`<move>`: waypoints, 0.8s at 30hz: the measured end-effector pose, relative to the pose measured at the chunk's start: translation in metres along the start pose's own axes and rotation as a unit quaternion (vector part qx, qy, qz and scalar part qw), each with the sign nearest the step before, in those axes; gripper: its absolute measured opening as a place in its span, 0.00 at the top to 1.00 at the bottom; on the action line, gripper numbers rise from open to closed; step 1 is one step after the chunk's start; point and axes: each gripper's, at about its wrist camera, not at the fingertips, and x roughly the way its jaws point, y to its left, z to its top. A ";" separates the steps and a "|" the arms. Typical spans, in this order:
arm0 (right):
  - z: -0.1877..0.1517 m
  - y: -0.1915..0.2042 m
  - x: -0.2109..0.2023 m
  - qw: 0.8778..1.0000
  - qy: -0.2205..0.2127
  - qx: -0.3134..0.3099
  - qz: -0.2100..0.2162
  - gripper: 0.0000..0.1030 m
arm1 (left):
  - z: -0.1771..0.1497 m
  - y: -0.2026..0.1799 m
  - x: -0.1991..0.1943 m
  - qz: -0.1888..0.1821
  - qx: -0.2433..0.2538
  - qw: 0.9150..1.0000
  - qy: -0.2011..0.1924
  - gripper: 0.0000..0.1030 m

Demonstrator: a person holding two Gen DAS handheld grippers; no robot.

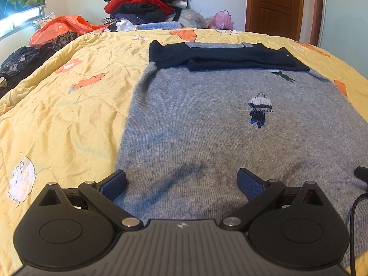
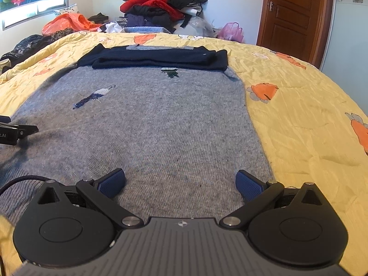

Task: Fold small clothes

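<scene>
The left gripper [image 1: 181, 185] has its two blue-padded fingers spread wide apart, with nothing between them. It sits low over the near left part of a grey knitted sweater [image 1: 207, 138]. The right gripper [image 2: 180, 184] is spread just as wide and also holds nothing, low over the sweater's near right part.

The sweater lies flat on a yellow floral quilt [image 1: 57, 115], its near hem toward the grippers. Its dark navy sleeves [image 2: 156, 57] are folded across the sweater's far end. Small embroidered figures [image 1: 260, 108] sit on the grey knit between the sleeves and the grippers.

Beyond the sweater's far end, at the quilt's edge, stands a heap of red and black clothes [image 2: 161, 7]. To the heap's right is a brown wooden door [image 2: 292, 16].
</scene>
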 end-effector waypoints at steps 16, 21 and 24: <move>-0.012 0.001 -0.014 1.000 0.002 -0.004 0.001 0.00 | -0.016 0.010 -0.016 0.008 -0.010 1.000 0.000 0.00; -0.016 0.000 -0.018 1.000 0.001 -0.002 0.000 0.00 | -0.019 0.013 -0.019 0.009 -0.017 1.000 0.000 0.00; -0.019 0.000 -0.022 1.000 0.000 0.001 -0.001 0.00 | -0.021 0.015 -0.022 0.007 -0.025 1.000 0.002 0.00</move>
